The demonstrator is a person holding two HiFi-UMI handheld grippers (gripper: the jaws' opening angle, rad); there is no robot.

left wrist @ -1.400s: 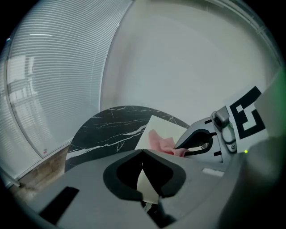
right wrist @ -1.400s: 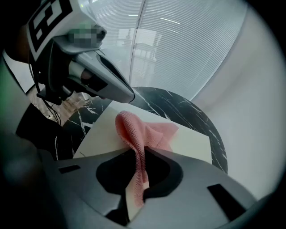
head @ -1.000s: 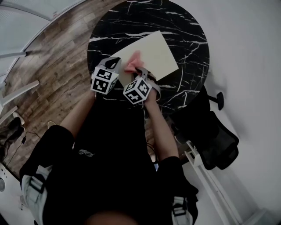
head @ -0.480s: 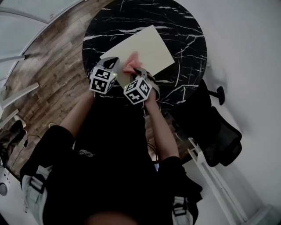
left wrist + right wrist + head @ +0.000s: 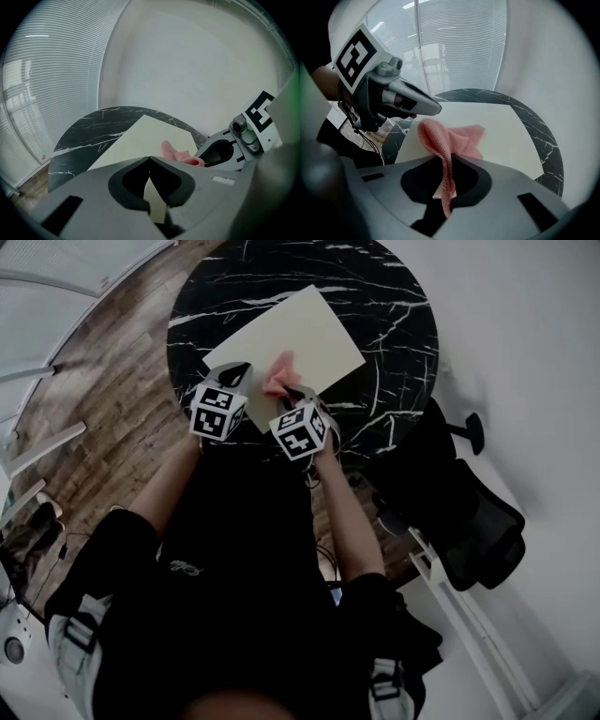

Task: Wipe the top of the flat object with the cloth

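Note:
A cream flat sheet (image 5: pixel 292 332) lies on the round black marble table (image 5: pixel 389 296). My right gripper (image 5: pixel 287 391) is shut on a pink cloth (image 5: pixel 280 377), which rests bunched on the sheet's near part. In the right gripper view the cloth (image 5: pixel 451 138) hangs down between the closed jaws and spreads onto the sheet (image 5: pixel 501 131). My left gripper (image 5: pixel 235 372) sits at the sheet's near left edge, shut, with a sliver of the sheet (image 5: pixel 154 202) between its jaws. The left gripper view also shows the cloth (image 5: pixel 175 152) and the right gripper (image 5: pixel 220 153) close beside it.
A black office chair (image 5: pixel 473 521) stands right of the table beside a white frame (image 5: pixel 450 601). Wood floor (image 5: pixel 103 381) runs to the left, where white blinds (image 5: pixel 459 51) cover a window. The sheet's far half and the table's far rim (image 5: pixel 309 247) carry nothing.
Both grippers and the cloth keep nearly the same places on the sheet. The head view has shifted slightly, so the table sits a little higher and further left.

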